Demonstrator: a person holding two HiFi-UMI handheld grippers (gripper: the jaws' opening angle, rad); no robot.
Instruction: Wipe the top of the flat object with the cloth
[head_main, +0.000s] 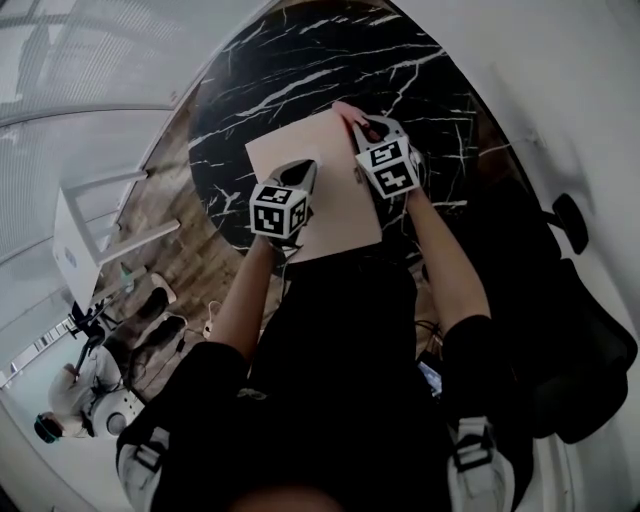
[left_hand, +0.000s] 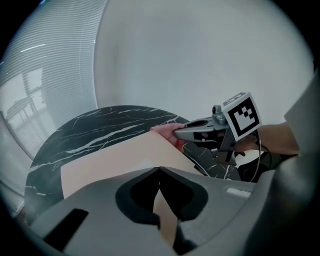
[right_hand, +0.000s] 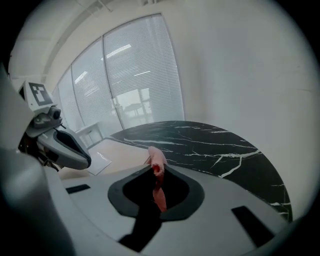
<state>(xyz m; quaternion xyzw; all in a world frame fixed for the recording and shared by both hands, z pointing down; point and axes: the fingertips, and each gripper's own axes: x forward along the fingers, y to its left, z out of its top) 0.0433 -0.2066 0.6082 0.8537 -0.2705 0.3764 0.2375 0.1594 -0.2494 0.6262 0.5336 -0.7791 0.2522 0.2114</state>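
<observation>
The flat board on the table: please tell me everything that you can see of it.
The flat board is a thin, pale beige rectangle, plain and matt, perhaps card or light wood. It lies flat on the black, white-veined round table, a little askew to the person. The left gripper is shut on its near edge. At its far right corner the right gripper holds a pink cloth, which appears to rest on the board.

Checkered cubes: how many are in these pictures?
2. One cube rides the left gripper, clamped on the beige board's near edge; the other rides the right gripper, holding the pink cloth at the board's far corner. None seems hidden.
</observation>
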